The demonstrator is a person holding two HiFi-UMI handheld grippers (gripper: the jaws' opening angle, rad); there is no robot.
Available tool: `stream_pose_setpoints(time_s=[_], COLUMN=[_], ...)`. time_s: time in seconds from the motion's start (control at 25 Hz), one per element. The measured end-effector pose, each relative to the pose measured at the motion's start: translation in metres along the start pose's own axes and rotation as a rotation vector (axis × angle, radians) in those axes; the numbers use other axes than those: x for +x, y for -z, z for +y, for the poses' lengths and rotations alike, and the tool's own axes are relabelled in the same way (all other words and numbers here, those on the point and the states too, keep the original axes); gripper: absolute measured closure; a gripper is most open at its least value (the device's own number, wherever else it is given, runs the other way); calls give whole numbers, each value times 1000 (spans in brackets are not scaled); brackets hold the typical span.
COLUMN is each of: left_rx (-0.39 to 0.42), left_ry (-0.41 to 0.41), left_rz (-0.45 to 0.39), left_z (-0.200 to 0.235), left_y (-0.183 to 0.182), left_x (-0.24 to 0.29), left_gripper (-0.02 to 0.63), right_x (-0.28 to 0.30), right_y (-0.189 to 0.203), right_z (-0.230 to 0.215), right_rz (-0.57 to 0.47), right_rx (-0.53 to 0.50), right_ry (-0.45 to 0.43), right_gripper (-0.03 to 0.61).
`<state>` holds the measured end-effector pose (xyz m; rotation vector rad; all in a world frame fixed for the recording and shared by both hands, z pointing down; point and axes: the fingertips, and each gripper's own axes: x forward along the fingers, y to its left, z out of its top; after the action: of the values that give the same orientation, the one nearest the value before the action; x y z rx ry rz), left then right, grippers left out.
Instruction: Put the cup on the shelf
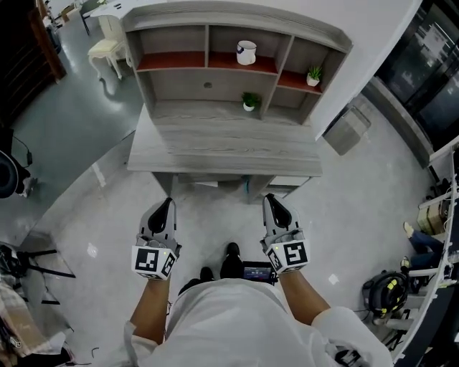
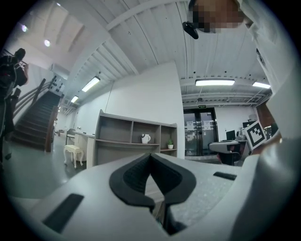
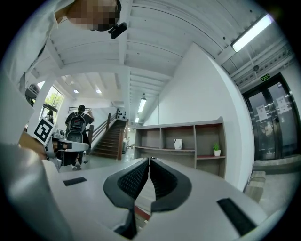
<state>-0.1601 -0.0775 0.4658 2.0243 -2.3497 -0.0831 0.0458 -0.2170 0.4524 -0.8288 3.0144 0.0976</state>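
White with dark trim, the cup [image 1: 246,52] stands upright on the red board in the shelf's [image 1: 176,86] upper middle compartment. One potted plant [image 1: 251,101] sits below it, and a second plant [image 1: 313,74] is in the right compartment. Well short of the shelf, beyond its worktop [image 1: 222,147], the left tongs [image 1: 168,204] and right tongs [image 1: 272,203] hover, both pressed together and empty.

Matt grey wood-grain shelf [image 1: 222,140], glossy white cup [image 1: 246,52], polished floor [image 1: 86,129].

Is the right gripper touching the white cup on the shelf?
Apart. In the head view the right gripper hangs short of the desk, while the cup stands in the middle compartment of the shelf.
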Motion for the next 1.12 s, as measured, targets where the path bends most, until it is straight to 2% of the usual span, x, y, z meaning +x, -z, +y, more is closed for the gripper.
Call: stream_pose_setpoints(time_s=[0.24, 0.52, 0.92, 1.12], left_rx=[-50, -69, -33, -37], left_ry=[-6, 14, 3, 41], left_rz=[6, 8, 0, -13], left_z=[14, -5, -64, -111], left_y=[16, 30, 11, -2], left_x=[-42, -60, -48, -41], left_gripper=[604, 604, 604, 604], right_x=[-20, -36, -77, -112], right_y=[-3, 1, -17, 10], right_z=[40, 44, -6, -41], right_rz=[28, 31, -10, 76], right_rx=[-15, -18, 2, 55], right_ry=[-16, -22, -21, -32], right_gripper=[541, 541, 541, 541])
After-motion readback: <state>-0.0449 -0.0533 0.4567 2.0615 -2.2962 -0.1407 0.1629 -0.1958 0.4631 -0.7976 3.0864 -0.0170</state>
